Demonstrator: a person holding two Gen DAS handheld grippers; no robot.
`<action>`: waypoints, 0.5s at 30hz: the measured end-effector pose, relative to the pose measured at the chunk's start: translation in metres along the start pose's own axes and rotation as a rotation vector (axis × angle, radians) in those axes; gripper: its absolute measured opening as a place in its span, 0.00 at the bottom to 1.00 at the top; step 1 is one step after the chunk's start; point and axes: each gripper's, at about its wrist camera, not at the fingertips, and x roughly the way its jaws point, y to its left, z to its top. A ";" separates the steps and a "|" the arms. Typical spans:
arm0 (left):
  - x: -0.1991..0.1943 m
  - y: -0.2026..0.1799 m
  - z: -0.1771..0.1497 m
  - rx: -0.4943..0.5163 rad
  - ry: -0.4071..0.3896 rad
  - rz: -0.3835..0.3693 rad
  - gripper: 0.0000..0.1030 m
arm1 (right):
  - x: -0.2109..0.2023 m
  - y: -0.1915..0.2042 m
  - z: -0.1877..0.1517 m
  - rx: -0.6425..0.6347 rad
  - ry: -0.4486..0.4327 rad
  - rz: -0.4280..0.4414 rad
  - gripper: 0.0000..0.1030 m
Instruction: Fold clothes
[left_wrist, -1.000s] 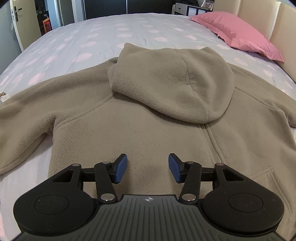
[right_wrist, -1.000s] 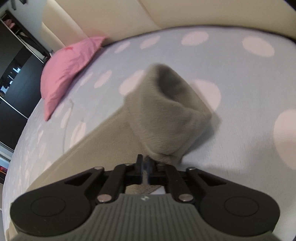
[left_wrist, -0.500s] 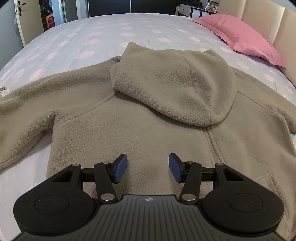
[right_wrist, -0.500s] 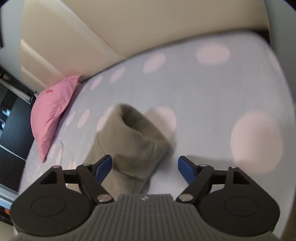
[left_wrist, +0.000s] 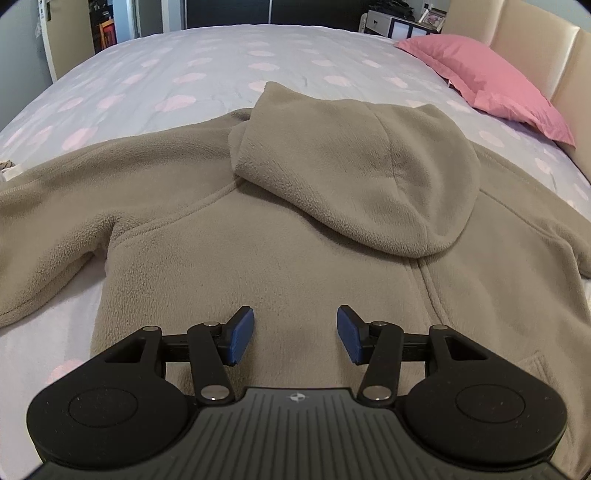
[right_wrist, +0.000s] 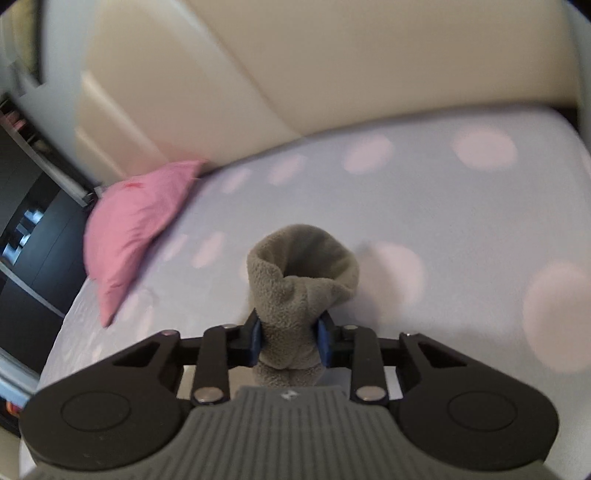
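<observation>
While left gripper (left_wrist: 295, 334) hovers agape, right gripper (right_wrist: 288, 341) pinches sleeve cuff (right_wrist: 301, 280).

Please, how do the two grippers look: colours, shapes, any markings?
The left gripper and right gripper look alike: matte black linkage arms with silver pivot pins, blue pads on the fingers, two round black discs, and a ribbed grey body bearing a small round emblem. No cables or sleeves show.

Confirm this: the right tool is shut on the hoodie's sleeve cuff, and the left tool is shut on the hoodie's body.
Not quite. The left tool is open, hovering over the hoodie body with nothing between its blue pads, as the left wrist view shows. The right tool is indeed shut on the sleeve cuff.
</observation>
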 end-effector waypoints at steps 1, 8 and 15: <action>0.000 0.000 0.001 -0.006 0.000 -0.001 0.47 | -0.007 0.013 0.002 -0.028 -0.013 0.016 0.30; -0.016 0.000 0.016 -0.046 -0.011 -0.034 0.47 | -0.064 0.130 -0.012 -0.215 -0.054 0.212 0.30; -0.059 0.007 0.056 0.003 -0.065 -0.062 0.47 | -0.108 0.247 -0.076 -0.428 -0.018 0.394 0.30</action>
